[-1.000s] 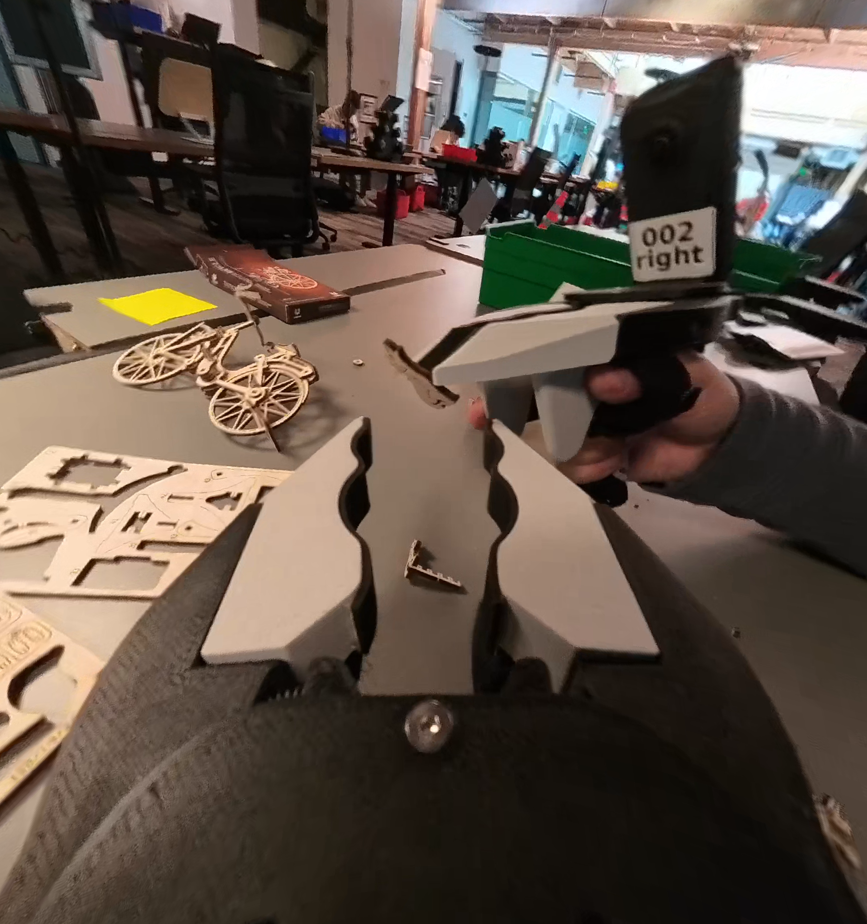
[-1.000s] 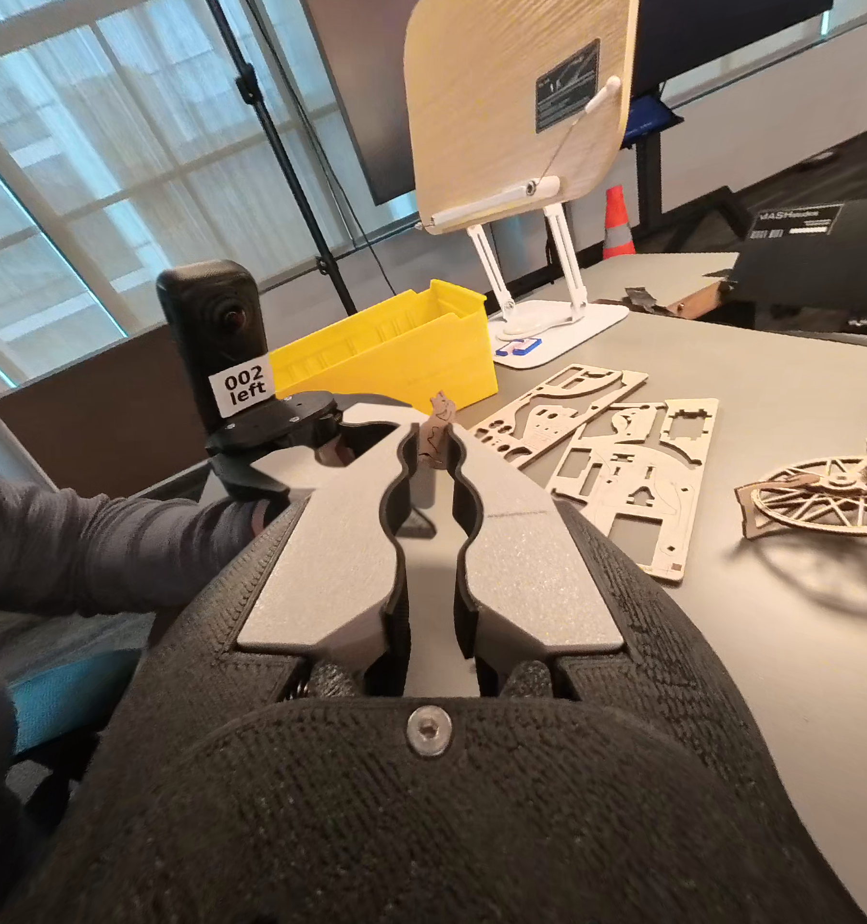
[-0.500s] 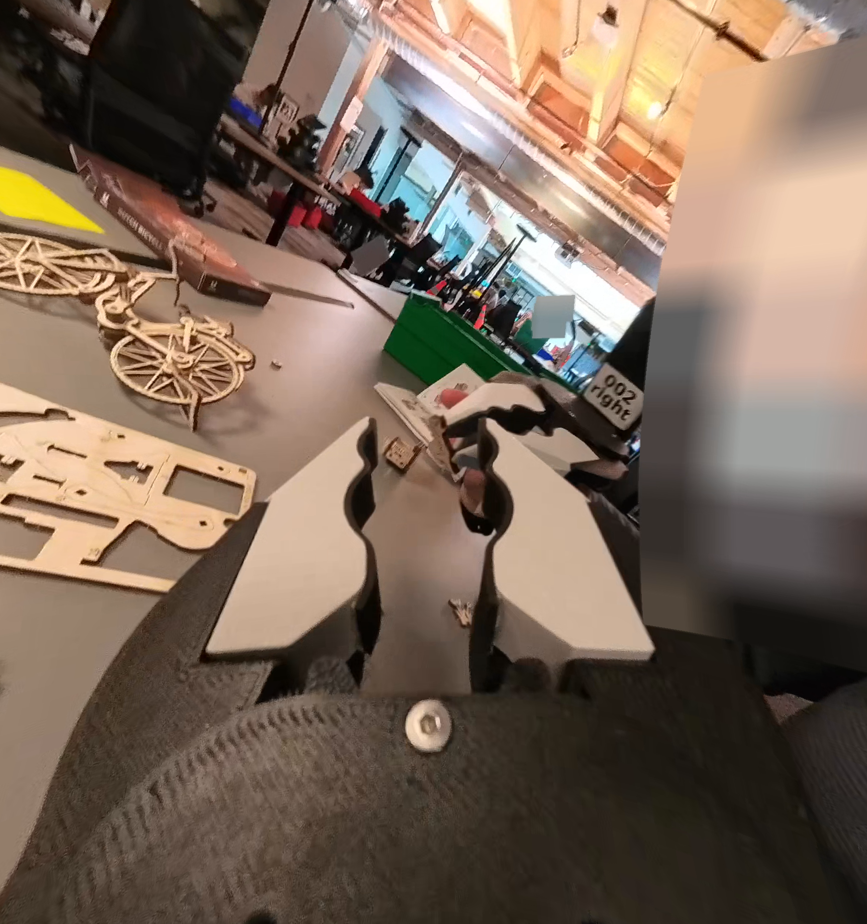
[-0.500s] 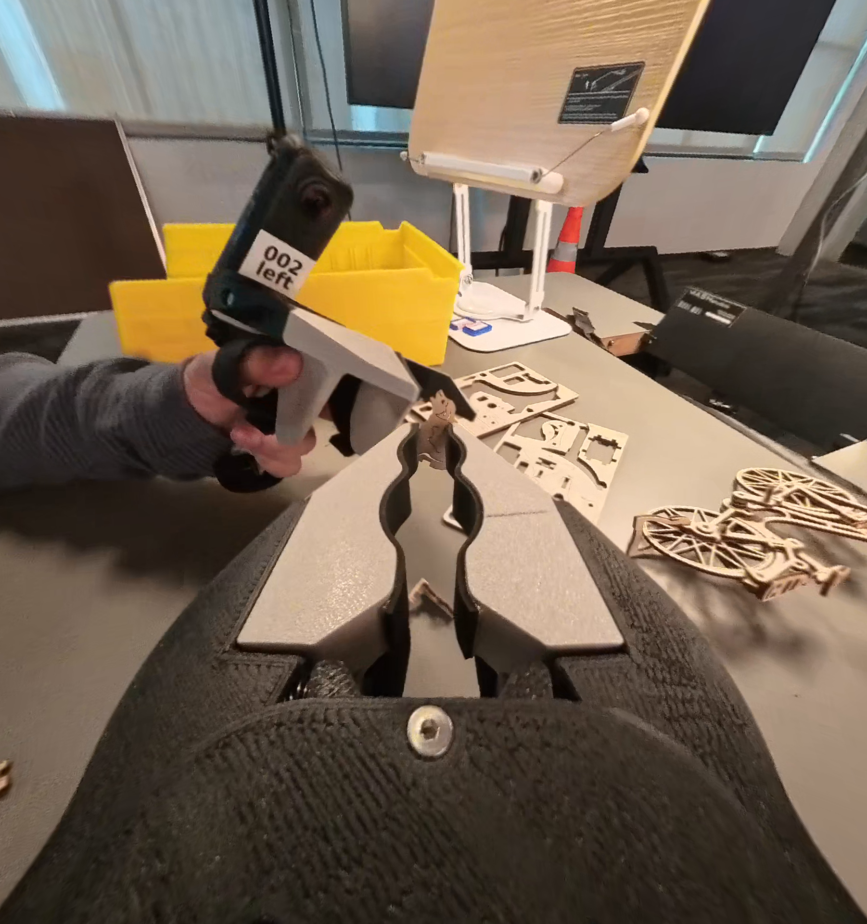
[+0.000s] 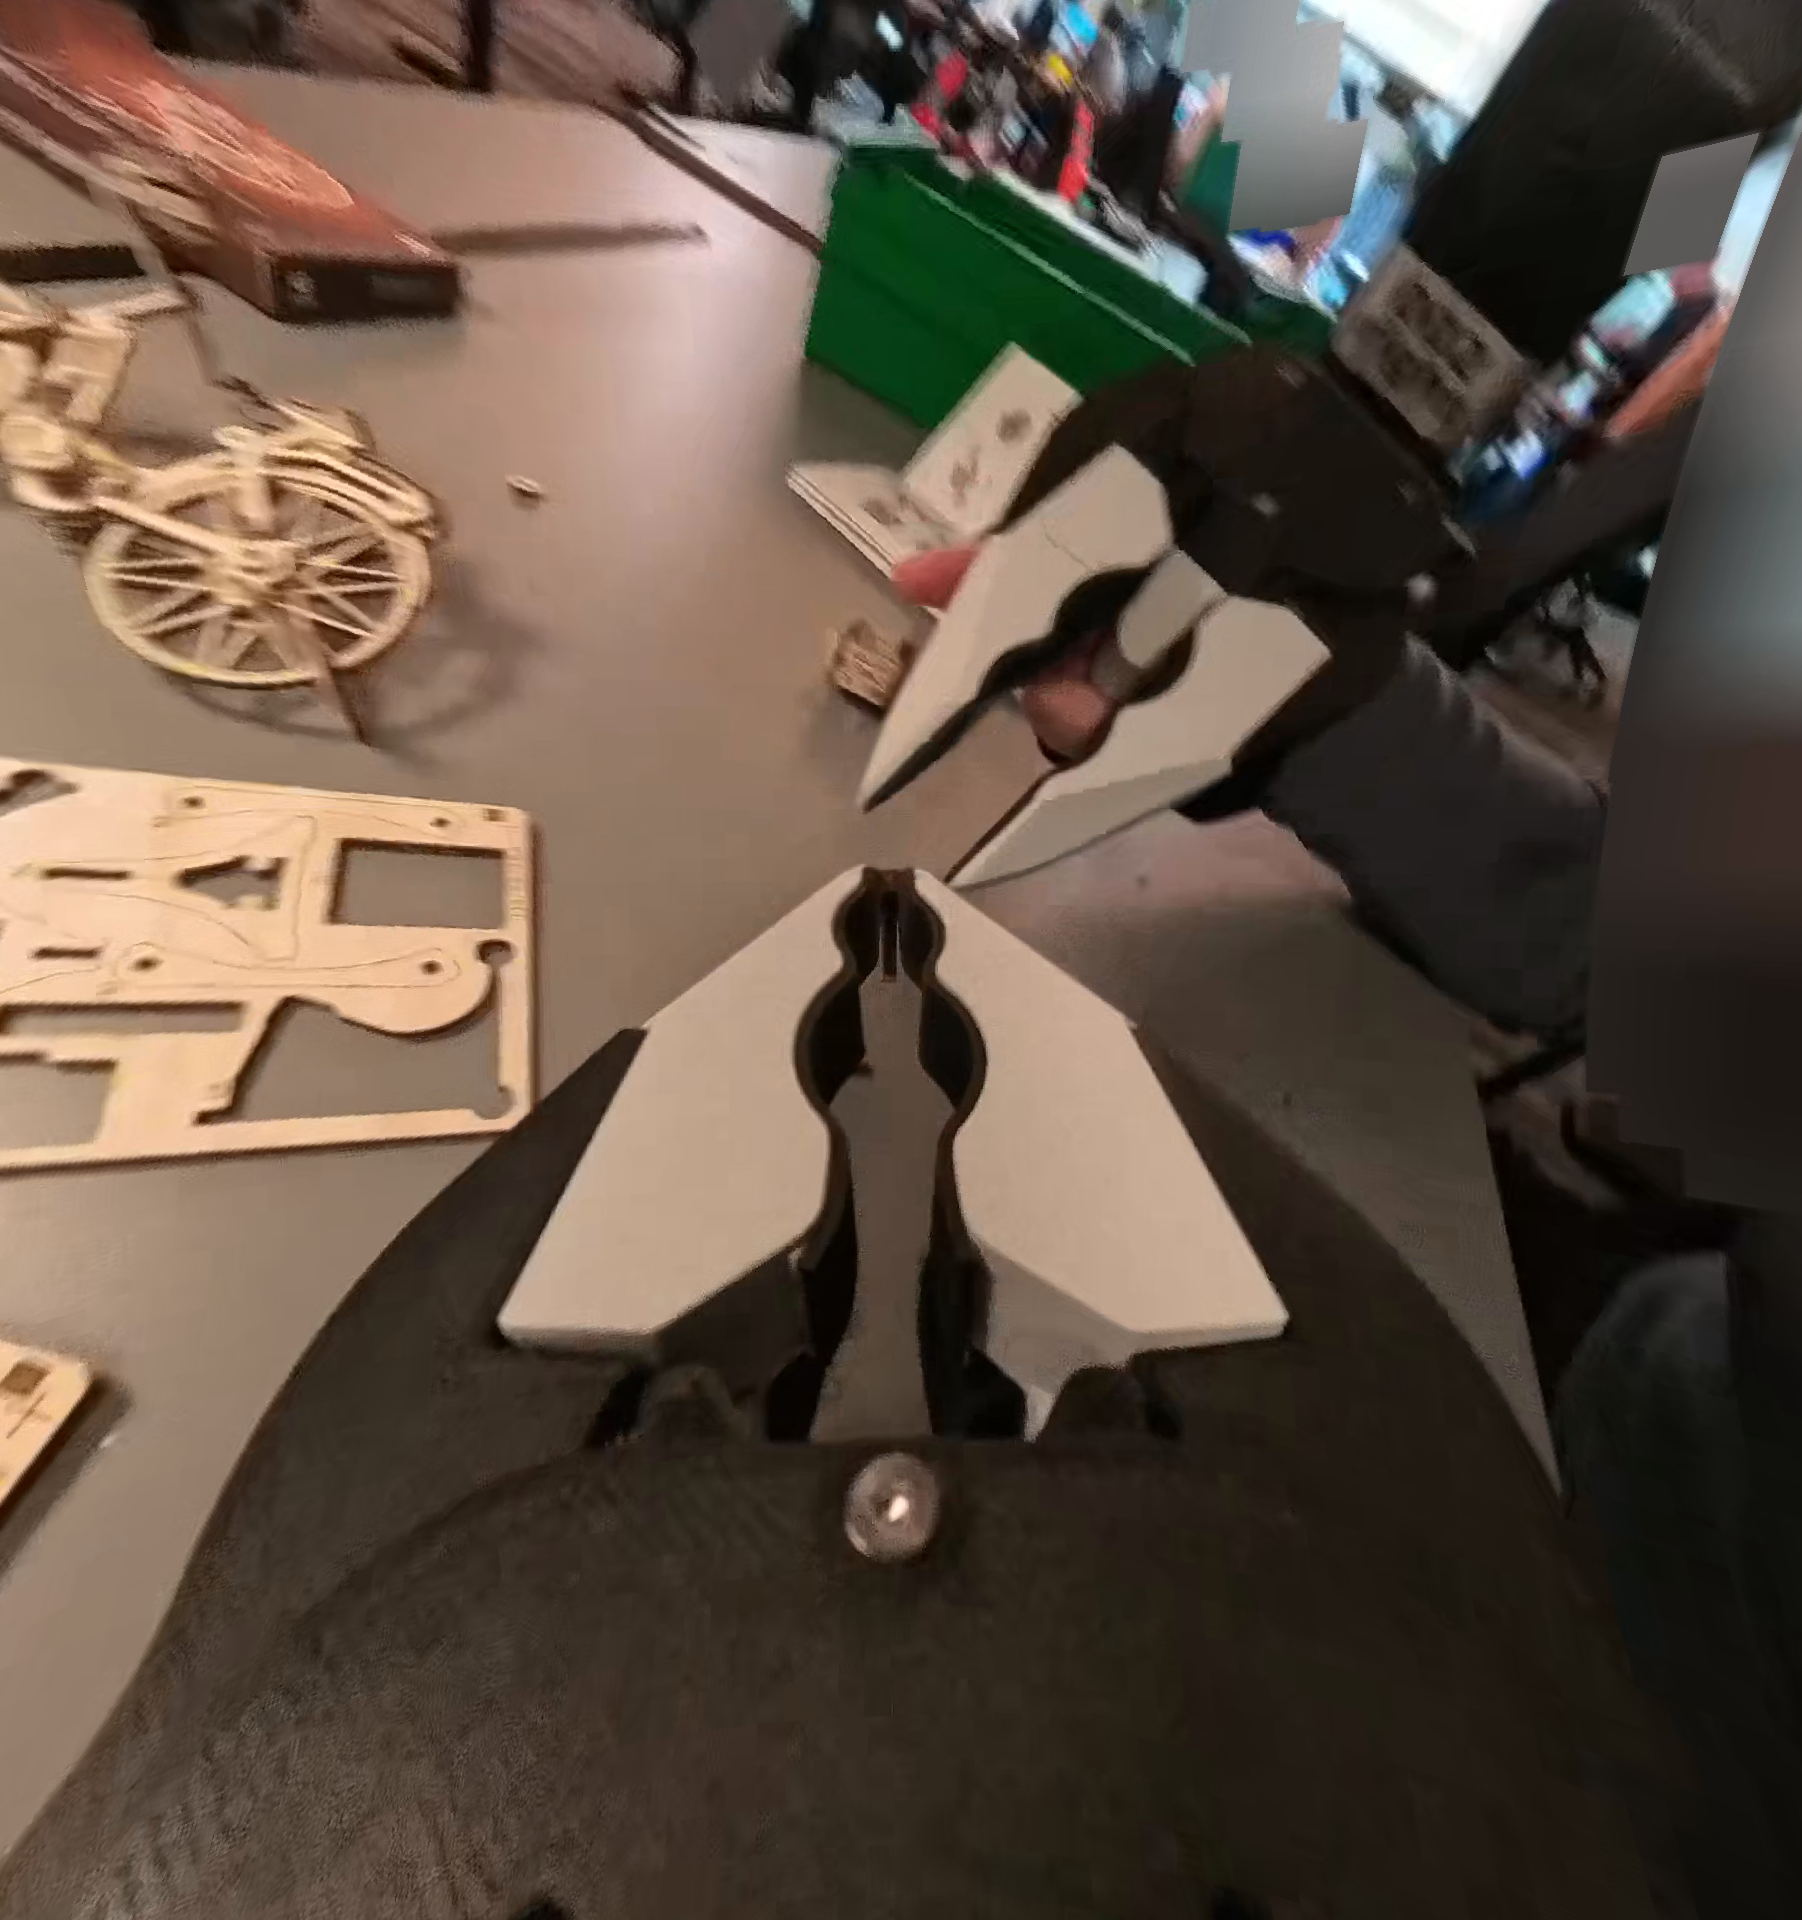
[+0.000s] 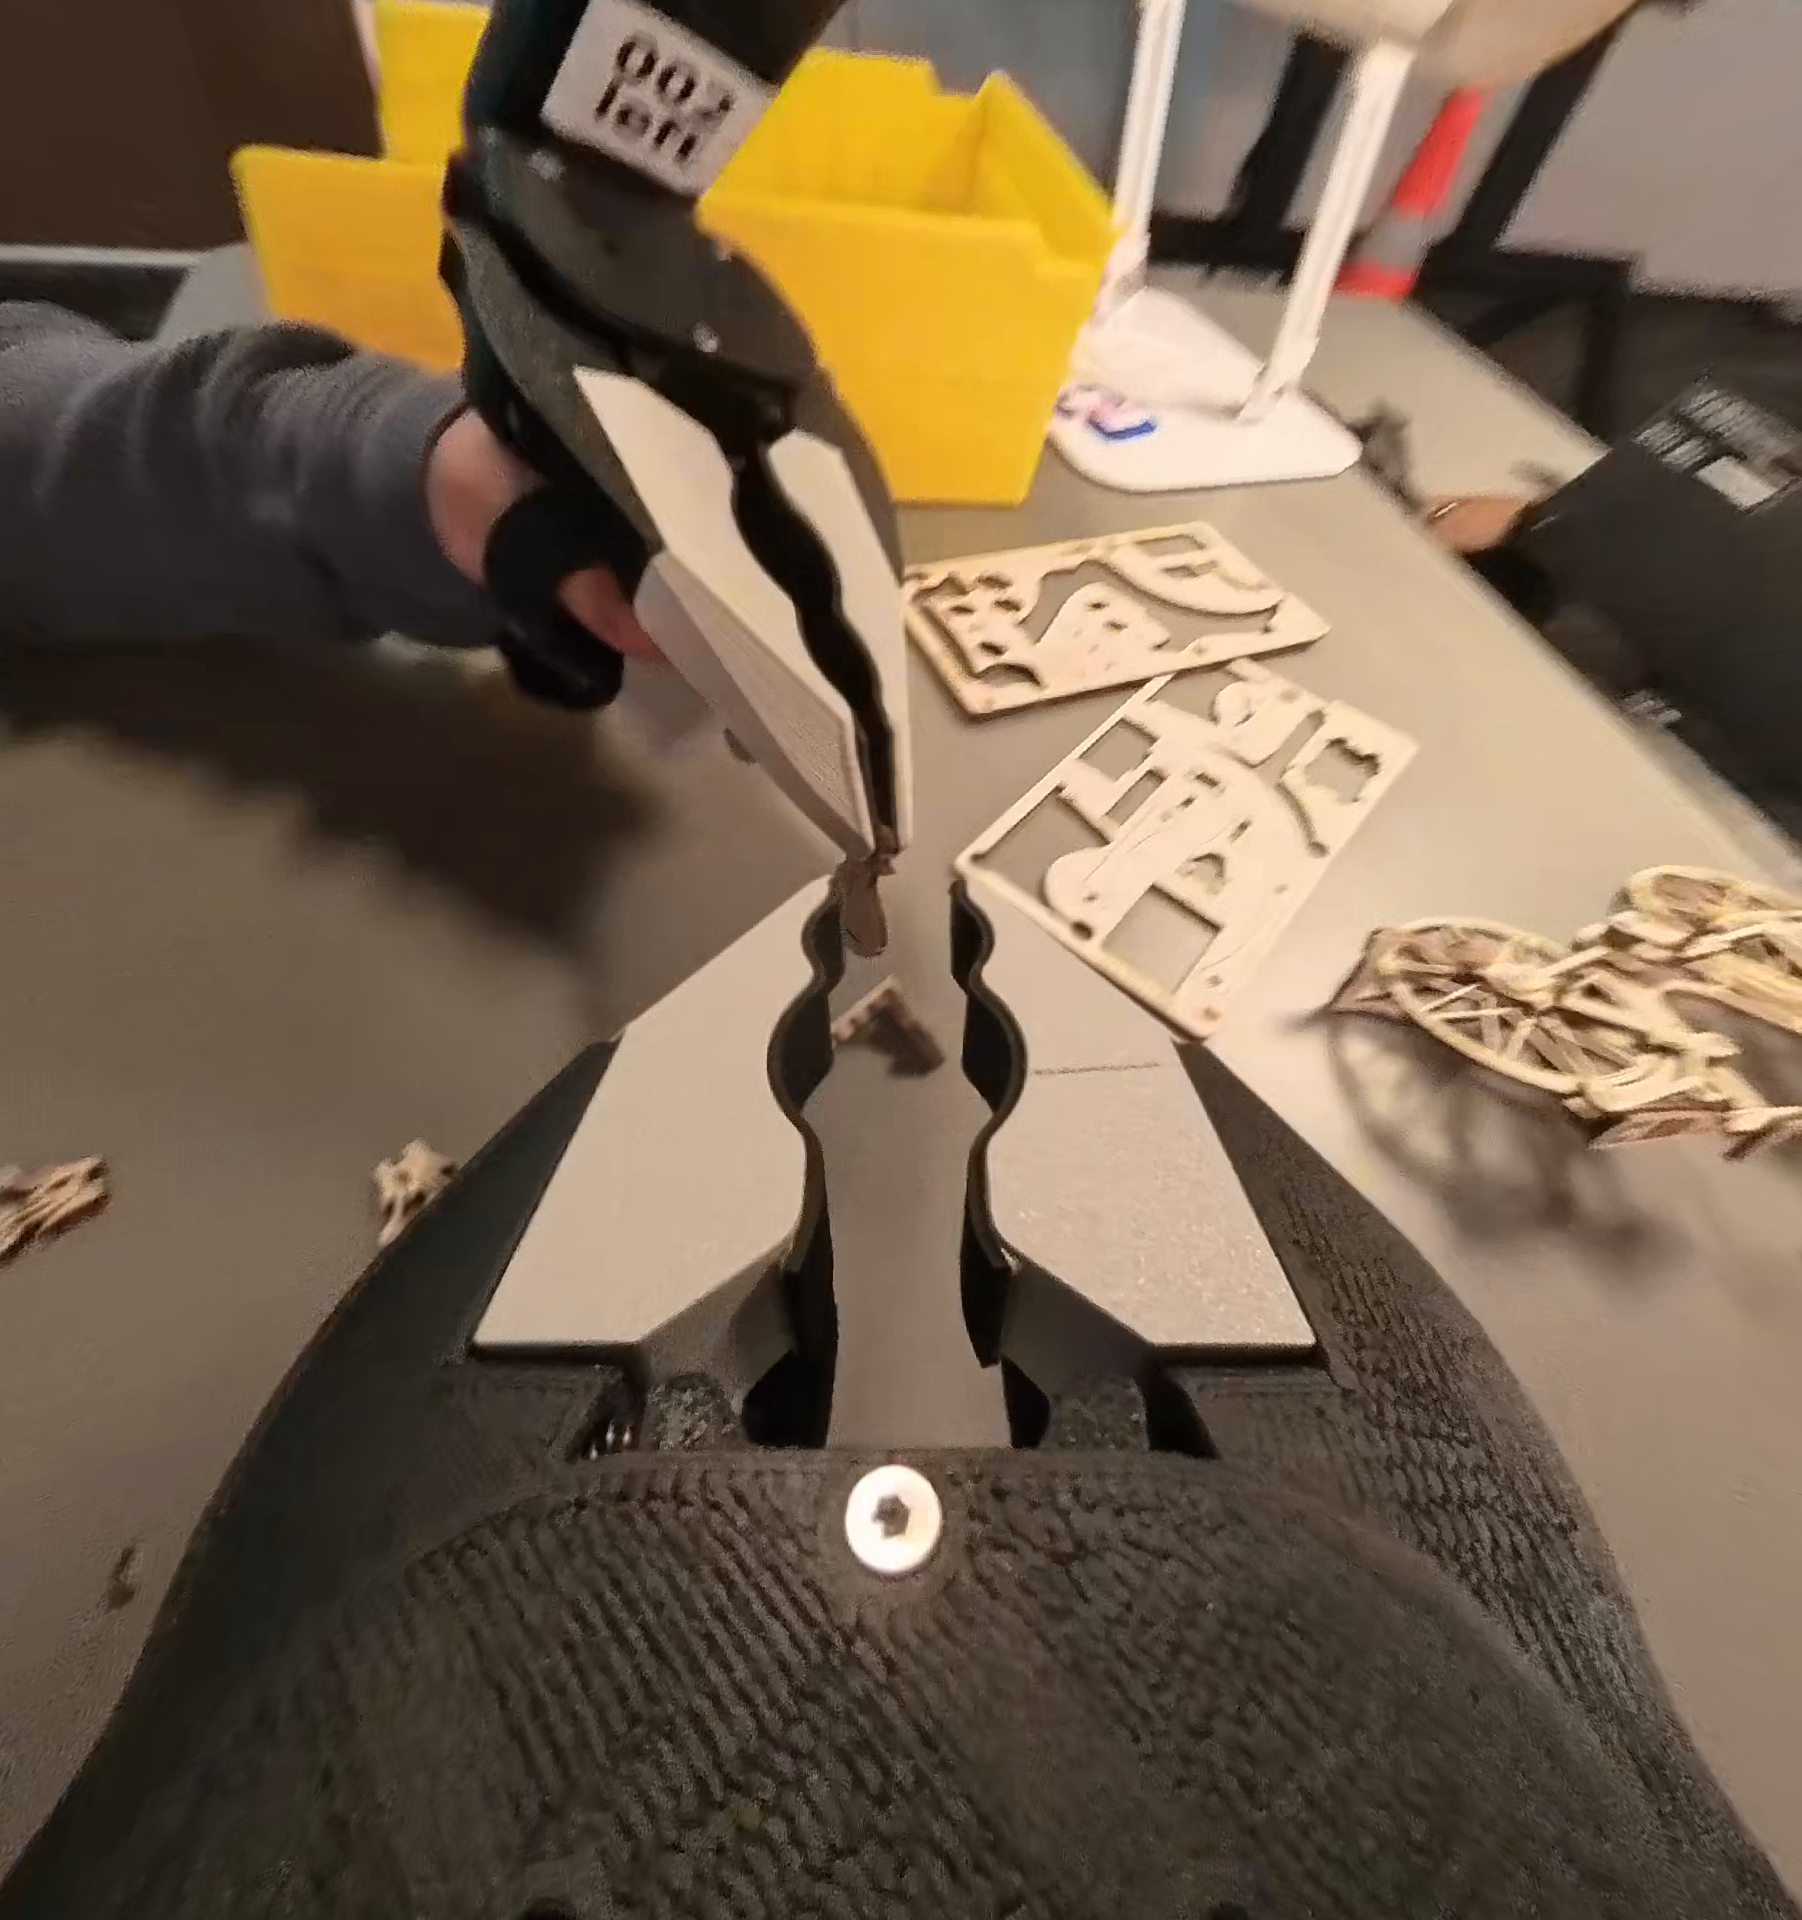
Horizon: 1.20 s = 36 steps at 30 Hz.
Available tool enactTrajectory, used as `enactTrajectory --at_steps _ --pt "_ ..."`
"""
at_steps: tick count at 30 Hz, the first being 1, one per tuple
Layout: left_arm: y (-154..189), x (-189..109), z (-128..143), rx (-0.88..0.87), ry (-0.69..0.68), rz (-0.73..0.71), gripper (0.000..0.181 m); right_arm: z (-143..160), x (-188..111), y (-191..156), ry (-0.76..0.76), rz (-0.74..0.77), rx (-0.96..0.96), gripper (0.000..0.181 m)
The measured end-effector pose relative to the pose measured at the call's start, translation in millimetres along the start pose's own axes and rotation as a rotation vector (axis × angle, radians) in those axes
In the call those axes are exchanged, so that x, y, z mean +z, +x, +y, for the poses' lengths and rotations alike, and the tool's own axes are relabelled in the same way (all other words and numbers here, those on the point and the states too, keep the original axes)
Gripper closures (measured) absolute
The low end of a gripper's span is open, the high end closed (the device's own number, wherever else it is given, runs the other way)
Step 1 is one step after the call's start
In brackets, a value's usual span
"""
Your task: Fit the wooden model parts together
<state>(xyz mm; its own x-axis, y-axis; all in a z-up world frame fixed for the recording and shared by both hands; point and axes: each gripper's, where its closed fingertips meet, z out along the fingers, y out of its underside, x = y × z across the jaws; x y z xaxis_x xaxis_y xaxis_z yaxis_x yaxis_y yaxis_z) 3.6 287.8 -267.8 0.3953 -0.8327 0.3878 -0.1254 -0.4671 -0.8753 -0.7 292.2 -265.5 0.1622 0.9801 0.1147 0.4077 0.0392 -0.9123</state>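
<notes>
My left gripper is shut on a small thin brown wooden part, held edge-on above the grey table. In the right wrist view the left gripper points down with the part hanging from its tips. My right gripper is open, and the part hangs just inside its left fingertip. The right gripper also shows in the left wrist view, open, tips close to mine. Another small wooden piece lies on the table below.
A built wooden bicycle and punched-out part sheets lie to the left. A green bin, brown box and booklet lie beyond. The right wrist view shows a yellow bin, a white stand and loose scraps. Both grippers' tips are close together, under 4 cm apart. Left tips and right tips are each some 6 cm from the small wooden piece.
The small wooden part passed from my right gripper to my left. The left gripper closed on it and the right gripper opened. Both grippers came tip to tip.
</notes>
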Motion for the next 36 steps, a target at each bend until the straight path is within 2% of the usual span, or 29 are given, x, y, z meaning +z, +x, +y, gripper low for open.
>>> enactTrajectory --at_steps 5,15,18,20,21,23,25,31,36 --pt "17 8 19 0.057 -0.126 0.085 0.180 17 0 -16 -0.070 -0.129 0.024 0.165" --pt "33 11 29 0.042 -0.178 0.192 0.180 30 -4 -43 -0.125 -0.339 0.154 0.170" --pt "34 11 31 0.042 -0.185 0.203 0.180 31 -4 -49 -0.126 -0.379 0.161 0.180" --pt "32 11 22 0.034 -0.121 0.187 0.179 27 -4 -42 -0.092 -0.353 0.173 0.181" --pt "32 9 14 0.022 -0.067 0.186 0.175 20 -5 -37 -0.051 -0.337 0.191 0.181" --pt "25 6 2 0.002 0.002 0.146 0.150 3 -8 -24 0.062 -0.290 0.239 0.181" --pt "25 3 -6 0.016 0.058 0.141 0.148 -13 -13 -15 0.172 -0.270 0.278 0.181" --pt "35 2 -17 0.024 0.148 0.181 0.168 -28 -17 -16 0.264 -0.291 0.298 0.181" --pt "35 1 -16 0.050 0.142 0.182 0.180 -29 -21 -18 0.273 -0.304 0.278 0.180"
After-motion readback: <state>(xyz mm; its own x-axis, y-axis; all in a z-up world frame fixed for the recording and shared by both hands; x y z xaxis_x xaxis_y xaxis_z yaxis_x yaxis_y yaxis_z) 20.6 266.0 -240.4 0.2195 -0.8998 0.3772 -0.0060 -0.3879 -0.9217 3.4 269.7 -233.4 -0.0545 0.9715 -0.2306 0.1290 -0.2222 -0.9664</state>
